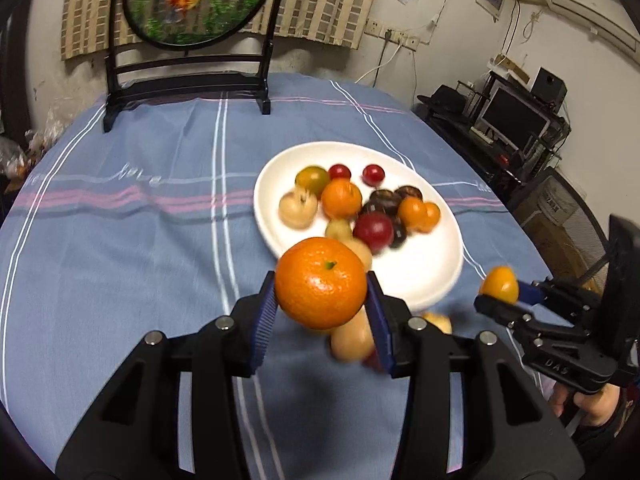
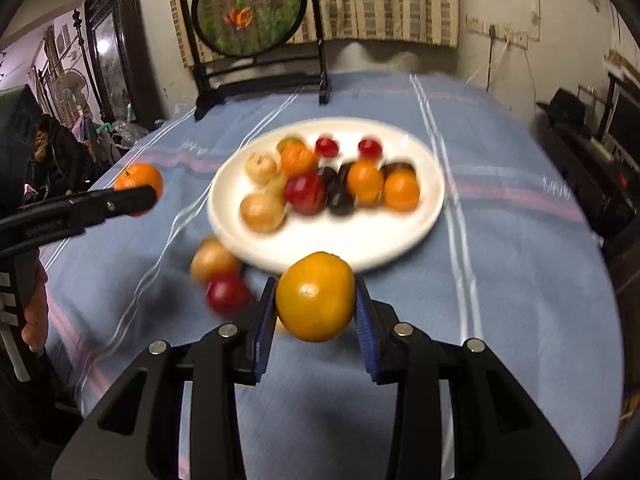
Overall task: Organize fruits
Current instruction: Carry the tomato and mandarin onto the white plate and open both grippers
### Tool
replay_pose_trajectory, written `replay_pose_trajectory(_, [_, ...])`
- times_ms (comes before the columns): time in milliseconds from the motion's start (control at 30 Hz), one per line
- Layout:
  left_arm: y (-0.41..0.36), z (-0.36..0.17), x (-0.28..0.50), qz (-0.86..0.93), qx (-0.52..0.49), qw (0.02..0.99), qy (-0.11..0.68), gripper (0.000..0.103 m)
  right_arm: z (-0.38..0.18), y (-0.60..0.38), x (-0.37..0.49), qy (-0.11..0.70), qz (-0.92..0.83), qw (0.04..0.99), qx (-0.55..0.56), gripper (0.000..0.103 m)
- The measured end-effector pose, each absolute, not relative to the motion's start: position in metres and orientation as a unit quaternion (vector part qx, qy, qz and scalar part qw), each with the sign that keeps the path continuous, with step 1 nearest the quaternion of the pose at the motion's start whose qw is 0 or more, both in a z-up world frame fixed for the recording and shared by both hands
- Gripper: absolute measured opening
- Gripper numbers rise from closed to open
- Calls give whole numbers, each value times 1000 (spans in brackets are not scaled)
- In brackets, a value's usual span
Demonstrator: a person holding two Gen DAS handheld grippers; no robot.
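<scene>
A white plate (image 1: 420, 280) (image 2: 424, 216) holds several fruits: oranges, red and dark plums, pale yellow fruit. My left gripper (image 1: 322, 294) is shut on a mandarin orange (image 1: 321, 282), held above the cloth just in front of the plate; it also shows in the right wrist view (image 2: 141, 184). My right gripper (image 2: 315, 300) is shut on a yellow-orange fruit (image 2: 315, 297), held near the plate's front rim; it also shows in the left wrist view (image 1: 500, 285). A pale yellow fruit (image 2: 212, 260) and a red fruit (image 2: 227, 292) lie on the cloth beside the plate.
The round table has a blue striped cloth (image 1: 120, 260). A round embroidered screen on a black stand (image 1: 192, 40) stands at the table's far edge. A desk with a monitor (image 1: 516, 120) is to the right, off the table.
</scene>
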State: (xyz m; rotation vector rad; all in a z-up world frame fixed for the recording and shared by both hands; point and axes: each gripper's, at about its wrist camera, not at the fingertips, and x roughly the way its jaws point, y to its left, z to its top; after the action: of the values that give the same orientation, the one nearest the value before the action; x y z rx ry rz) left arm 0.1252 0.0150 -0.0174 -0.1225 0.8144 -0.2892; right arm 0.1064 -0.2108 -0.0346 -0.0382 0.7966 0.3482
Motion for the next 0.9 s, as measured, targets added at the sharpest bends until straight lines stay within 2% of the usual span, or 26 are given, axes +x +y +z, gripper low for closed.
replay_pose_trajectory(233, [-9, -20, 216, -131, -46, 890, 435, 44, -27, -199, 182, 392, 163, 905, -30, 37])
replay_pose_trajectory(533, [-17, -49, 255, -120, -47, 875, 467, 45, -47, -176, 232, 418, 175, 890, -47, 37])
replay_pose_trajectory(600, [-16, -51, 259, -117, -50, 874, 469, 46, -50, -173, 239, 429, 166, 886, -54, 41])
replay_pose_trajectory(667, [-13, -45, 257, -118, -56, 878, 460, 67, -48, -174, 238, 420, 147, 893, -61, 57])
replay_pose_trajectory(733, [-6, -33, 248, -116, -58, 888, 442, 74, -40, -179, 228, 408, 134, 900, -72, 58])
replay_pose_trajectory(833, [6, -14, 223, -118, -65, 899, 418, 78, -22, -189, 204, 393, 137, 907, -67, 59])
replay_pose_trajectory(900, [13, -6, 201, -121, -69, 904, 404, 83, -12, -197, 175, 385, 145, 909, -61, 63])
